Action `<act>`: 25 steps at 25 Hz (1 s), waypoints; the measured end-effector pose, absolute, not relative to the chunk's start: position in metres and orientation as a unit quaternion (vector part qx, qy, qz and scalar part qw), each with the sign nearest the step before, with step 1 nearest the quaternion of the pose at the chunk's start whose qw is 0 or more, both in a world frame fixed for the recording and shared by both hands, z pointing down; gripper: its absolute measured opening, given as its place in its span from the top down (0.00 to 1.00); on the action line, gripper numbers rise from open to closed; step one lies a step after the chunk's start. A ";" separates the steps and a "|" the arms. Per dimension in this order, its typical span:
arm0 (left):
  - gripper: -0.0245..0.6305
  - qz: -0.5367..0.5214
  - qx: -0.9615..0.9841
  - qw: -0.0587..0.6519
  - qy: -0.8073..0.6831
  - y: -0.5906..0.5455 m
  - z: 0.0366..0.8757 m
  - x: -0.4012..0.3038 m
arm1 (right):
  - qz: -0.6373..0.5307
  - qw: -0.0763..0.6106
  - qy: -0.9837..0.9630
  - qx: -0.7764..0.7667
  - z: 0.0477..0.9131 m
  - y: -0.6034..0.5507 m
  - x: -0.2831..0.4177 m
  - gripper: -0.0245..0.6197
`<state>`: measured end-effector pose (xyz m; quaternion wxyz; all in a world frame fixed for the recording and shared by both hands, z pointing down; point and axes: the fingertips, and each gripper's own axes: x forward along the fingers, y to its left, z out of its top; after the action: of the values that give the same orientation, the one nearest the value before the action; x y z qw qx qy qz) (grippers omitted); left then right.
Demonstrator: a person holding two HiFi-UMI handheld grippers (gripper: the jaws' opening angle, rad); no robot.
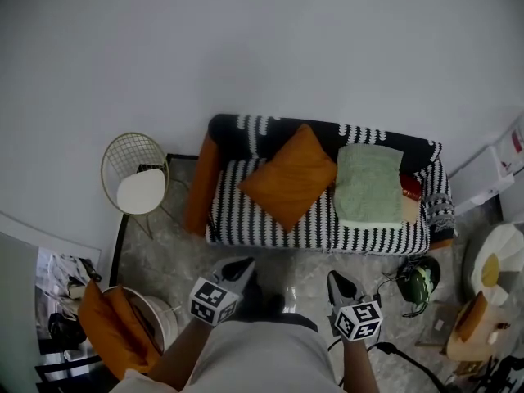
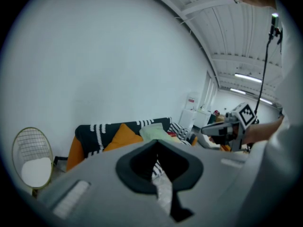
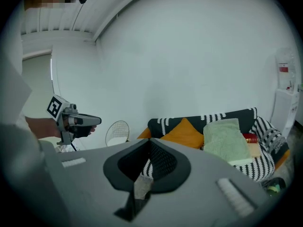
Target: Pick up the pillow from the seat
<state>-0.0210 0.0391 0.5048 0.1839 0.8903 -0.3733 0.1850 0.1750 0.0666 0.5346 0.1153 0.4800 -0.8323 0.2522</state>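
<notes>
Task not begun. Pillow [image 1: 288, 178], orange, sits corner-up on the seat [image 1: 327, 234], left of middle, its top corner against the back edge, with a green cushion [image 1: 368, 185] just beside it on the right. Orange is my guess for the one meant. Left hand-held gripper [image 1: 237, 267] and right hand-held gripper [image 1: 337, 283] are held low by the body, well short of the seat's front edge and pointing at it. Jaws are together on both, nothing between. Approach, grasp and lift are all left to do.

Matt cloth pillow [image 1: 288, 178] (metal-wire chair [image 1: 139, 185])
</notes>
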 end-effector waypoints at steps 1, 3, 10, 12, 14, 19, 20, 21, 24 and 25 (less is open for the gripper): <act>0.96 0.186 0.890 0.185 -0.372 0.035 0.506 -0.021 | 0.253 0.116 -0.831 0.481 0.535 0.063 0.175 0.96; 0.96 0.187 0.891 0.187 -0.369 0.025 0.507 -0.021 | 0.254 0.117 -0.829 0.484 0.536 0.054 0.176 0.96; 0.96 0.188 0.900 0.186 -0.346 -0.029 0.511 -0.021 | 0.260 0.113 -0.816 0.503 0.538 0.011 0.170 0.96; 0.96 0.190 0.902 0.186 -0.340 -0.047 0.512 -0.022 | 0.262 0.111 -0.813 0.507 0.539 -0.003 0.167 0.96; 0.96 0.192 0.904 0.185 -0.333 -0.064 0.513 -0.025 | 0.263 0.111 -0.811 0.511 0.541 -0.018 0.161 0.96; 0.96 0.204 0.909 0.178 -0.318 -0.107 0.519 -0.034 | 0.267 0.110 -0.804 0.519 0.544 -0.059 0.145 0.96; 0.96 0.205 0.909 0.179 -0.315 -0.116 0.520 -0.036 | 0.267 0.111 -0.803 0.521 0.545 -0.067 0.143 0.96; 0.96 0.206 0.910 0.180 -0.312 -0.125 0.521 -0.038 | 0.268 0.112 -0.801 0.523 0.545 -0.075 0.140 0.96; 0.96 0.210 0.913 0.179 -0.301 -0.149 0.524 -0.043 | 0.265 0.115 -0.799 0.528 0.546 -0.098 0.132 0.96; 0.96 0.211 0.914 0.177 -0.297 -0.157 0.526 -0.045 | 0.264 0.116 -0.798 0.530 0.546 -0.106 0.128 0.96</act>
<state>-0.0448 -0.1570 0.5255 0.1767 0.9142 -0.2973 0.2114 0.1284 -0.1056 0.5464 0.1158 0.5296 -0.7977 0.2641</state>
